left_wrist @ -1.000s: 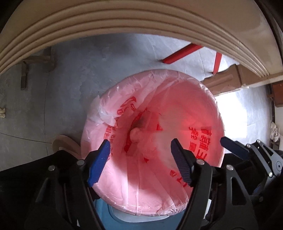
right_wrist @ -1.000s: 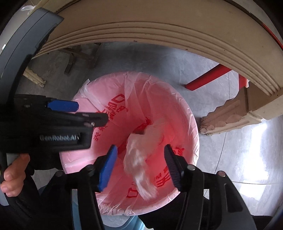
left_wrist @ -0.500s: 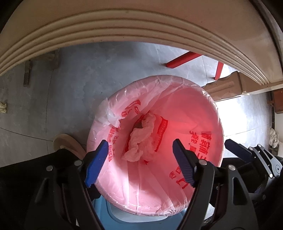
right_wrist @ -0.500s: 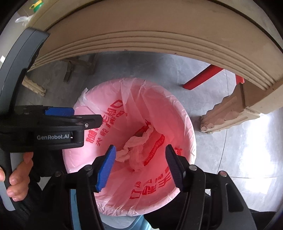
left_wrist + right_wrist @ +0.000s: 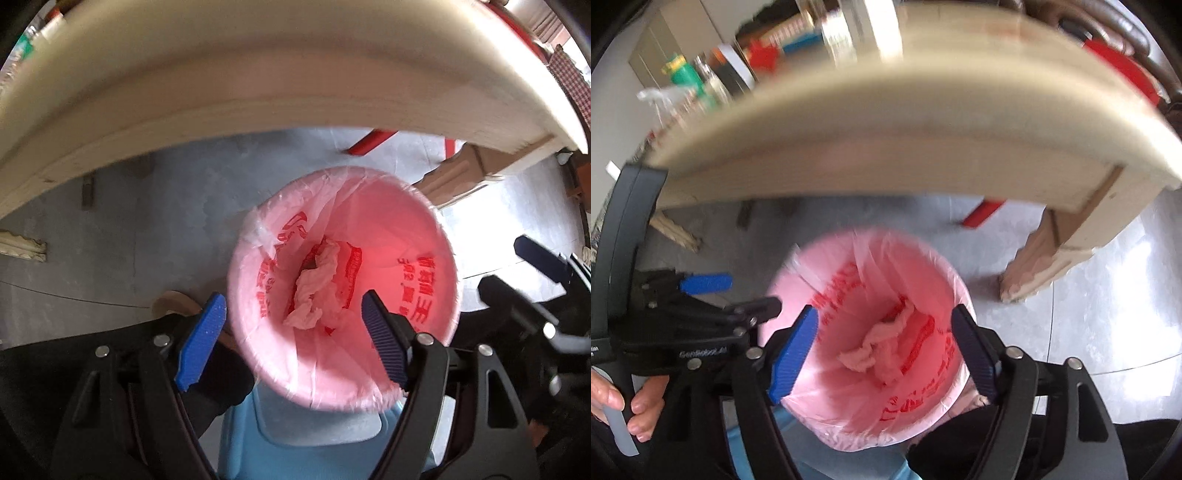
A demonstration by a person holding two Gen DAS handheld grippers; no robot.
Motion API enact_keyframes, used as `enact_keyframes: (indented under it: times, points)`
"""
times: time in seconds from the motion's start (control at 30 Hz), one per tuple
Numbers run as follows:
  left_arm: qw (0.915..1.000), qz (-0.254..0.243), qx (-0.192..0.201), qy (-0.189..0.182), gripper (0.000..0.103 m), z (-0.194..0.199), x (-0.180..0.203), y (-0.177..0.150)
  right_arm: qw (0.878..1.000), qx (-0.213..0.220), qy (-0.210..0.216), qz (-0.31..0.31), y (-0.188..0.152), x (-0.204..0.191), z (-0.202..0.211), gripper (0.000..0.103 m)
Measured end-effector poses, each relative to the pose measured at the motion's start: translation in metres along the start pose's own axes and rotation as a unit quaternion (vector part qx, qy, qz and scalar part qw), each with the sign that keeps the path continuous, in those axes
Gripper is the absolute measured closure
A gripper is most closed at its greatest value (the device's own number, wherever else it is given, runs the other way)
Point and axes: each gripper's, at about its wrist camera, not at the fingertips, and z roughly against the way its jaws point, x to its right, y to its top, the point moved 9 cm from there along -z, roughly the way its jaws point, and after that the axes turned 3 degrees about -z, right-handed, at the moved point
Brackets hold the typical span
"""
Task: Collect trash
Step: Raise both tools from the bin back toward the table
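A trash bin lined with a pink bag (image 5: 406, 229) stands on the grey floor below the table edge; it also shows in the right wrist view (image 5: 820, 266). Crumpled white tissue (image 5: 317, 284) lies at the bottom of the bag, seen too in the right wrist view (image 5: 875, 350). My left gripper (image 5: 291, 336) is open and empty above the bin's near rim. My right gripper (image 5: 882, 350) is open and empty above the bin. The left gripper body (image 5: 701, 317) shows at the left of the right wrist view.
A cream table edge (image 5: 258, 92) arcs across the top; its carved leg (image 5: 1045, 258) stands right of the bin. Red chair legs (image 5: 369, 142) sit behind. A blue stool (image 5: 314, 443) is under the bin's near side. Bottles and clutter (image 5: 701, 85) sit on the table.
The tissue fell from my right gripper into the bag. Both grippers have risen and pulled back, so the bin looks smaller and the table top comes into view.
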Motion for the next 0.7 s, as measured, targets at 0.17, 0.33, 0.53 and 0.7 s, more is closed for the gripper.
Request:
enact_keyframes:
  times: [0.17,0.33,0.53,0.7]
  points:
    - [0.9975,-0.035,0.059,0.018,0.029,0.079,-0.004,0.002,0.998,0.065,0.007,0.005,0.022,-0.012,0.061,0.027]
    - [0.9902,-0.064,0.122,0.022,0.024,0.173,-0.014,0.018,0.989,0.145,0.013,0.01,0.052,-0.025,0.133,0.022]
    - [0.9738,-0.088,0.204,0.051,0.023,0.273,-0.02,0.049,0.973,0.227,0.026,0.019,0.093,-0.043,0.214,0.021]
    - [0.9656,-0.08,0.243,0.044,0.022,0.326,-0.028,0.068,0.959,0.28,0.027,0.033,0.12,-0.058,0.26,0.014]
